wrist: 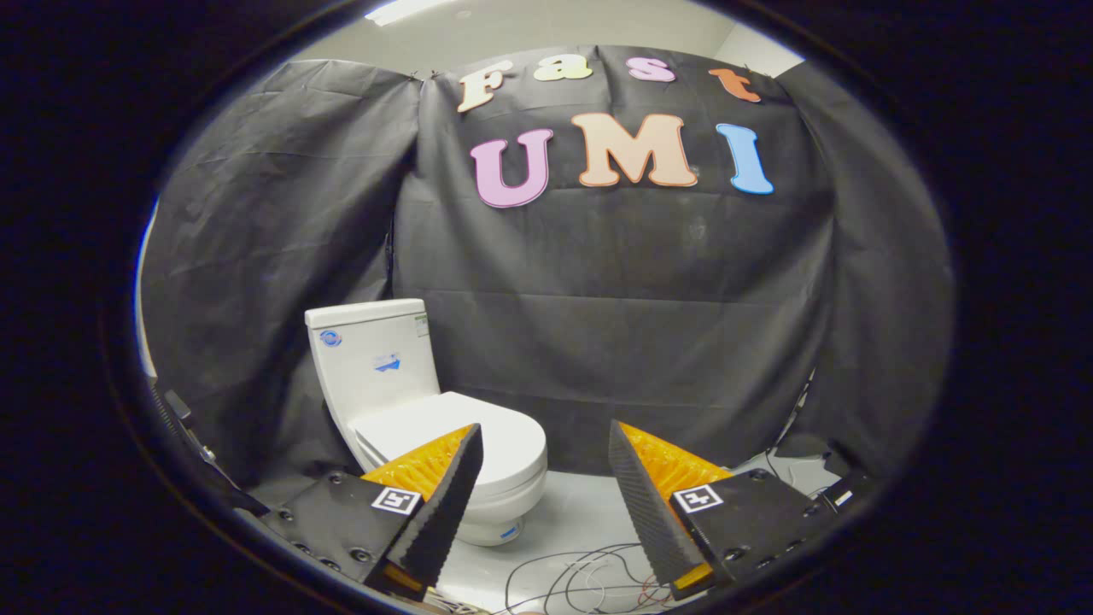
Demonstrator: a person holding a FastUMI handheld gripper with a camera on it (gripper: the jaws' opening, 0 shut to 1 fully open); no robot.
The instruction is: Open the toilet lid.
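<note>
Claw [544, 440] gapes empty, one toilet [410, 401] with its single lid [461, 427] down beyond its two fingers.

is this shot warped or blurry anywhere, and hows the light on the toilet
Gripper view: strong fisheye bending, so the cloth wall curves toward the edges. The toilet is sharp and evenly lit, its closed lid without glare. The open tool is in focus, with a ceiling light overhead and cables crisp on the floor.
</note>
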